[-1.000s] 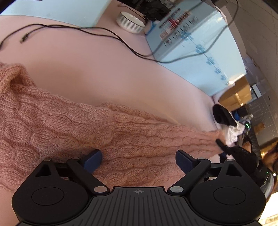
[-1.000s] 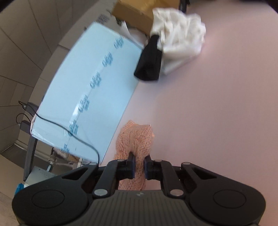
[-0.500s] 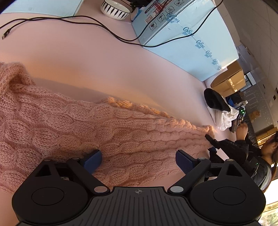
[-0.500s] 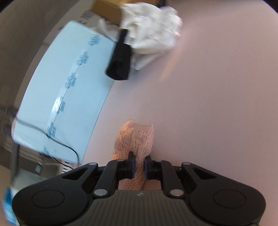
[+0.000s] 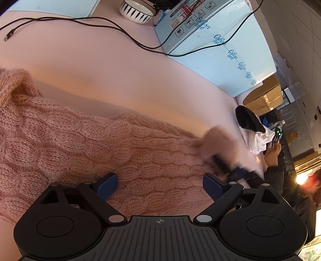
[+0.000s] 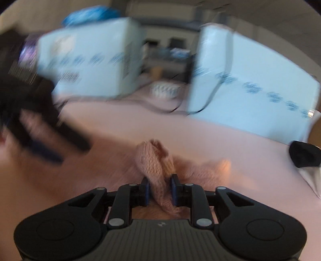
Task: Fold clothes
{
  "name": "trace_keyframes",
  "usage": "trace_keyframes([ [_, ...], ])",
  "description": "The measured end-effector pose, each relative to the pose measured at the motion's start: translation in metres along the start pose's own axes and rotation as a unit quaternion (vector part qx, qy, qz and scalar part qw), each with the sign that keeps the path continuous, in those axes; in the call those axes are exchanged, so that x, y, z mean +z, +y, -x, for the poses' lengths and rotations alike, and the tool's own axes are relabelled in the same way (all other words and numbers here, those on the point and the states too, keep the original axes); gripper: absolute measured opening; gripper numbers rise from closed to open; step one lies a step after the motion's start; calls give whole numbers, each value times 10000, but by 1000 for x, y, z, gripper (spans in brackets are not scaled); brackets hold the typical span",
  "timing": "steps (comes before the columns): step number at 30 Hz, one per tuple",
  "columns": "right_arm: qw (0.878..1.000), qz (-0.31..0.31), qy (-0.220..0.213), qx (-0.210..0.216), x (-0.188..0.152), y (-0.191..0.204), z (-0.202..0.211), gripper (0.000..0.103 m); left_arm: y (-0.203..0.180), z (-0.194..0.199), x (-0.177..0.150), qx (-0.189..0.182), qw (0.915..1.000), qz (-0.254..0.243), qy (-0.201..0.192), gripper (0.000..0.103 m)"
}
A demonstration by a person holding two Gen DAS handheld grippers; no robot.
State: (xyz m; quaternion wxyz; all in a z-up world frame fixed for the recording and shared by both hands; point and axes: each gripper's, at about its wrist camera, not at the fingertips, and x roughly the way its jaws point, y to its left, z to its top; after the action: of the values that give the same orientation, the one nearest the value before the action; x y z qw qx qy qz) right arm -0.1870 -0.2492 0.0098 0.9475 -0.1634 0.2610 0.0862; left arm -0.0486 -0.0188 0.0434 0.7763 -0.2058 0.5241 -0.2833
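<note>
My right gripper [image 6: 159, 189] pinches the sleeve end of the pink sweater [image 5: 100, 152], which lies spread on the bench [image 5: 120, 76]. My left gripper [image 5: 159, 184] hovers wide open over it, empty. I'm mid-fold; next, lay that sleeve across the body.

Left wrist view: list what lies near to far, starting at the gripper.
left gripper → pink cable-knit sweater → bare pink tabletop → black cable → black-and-white patterned bowl.
</note>
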Motion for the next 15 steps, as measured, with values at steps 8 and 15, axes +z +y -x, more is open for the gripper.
trace_keyframes([
  [8,9869,-923,-312,1285,13,-16,31,76,2,-1,2,-54,10000,36,1,94],
  [15,9770,-1311,-87,1679,-4,-22,15,80,-8,-5,3,-284,9996,44,33,94],
])
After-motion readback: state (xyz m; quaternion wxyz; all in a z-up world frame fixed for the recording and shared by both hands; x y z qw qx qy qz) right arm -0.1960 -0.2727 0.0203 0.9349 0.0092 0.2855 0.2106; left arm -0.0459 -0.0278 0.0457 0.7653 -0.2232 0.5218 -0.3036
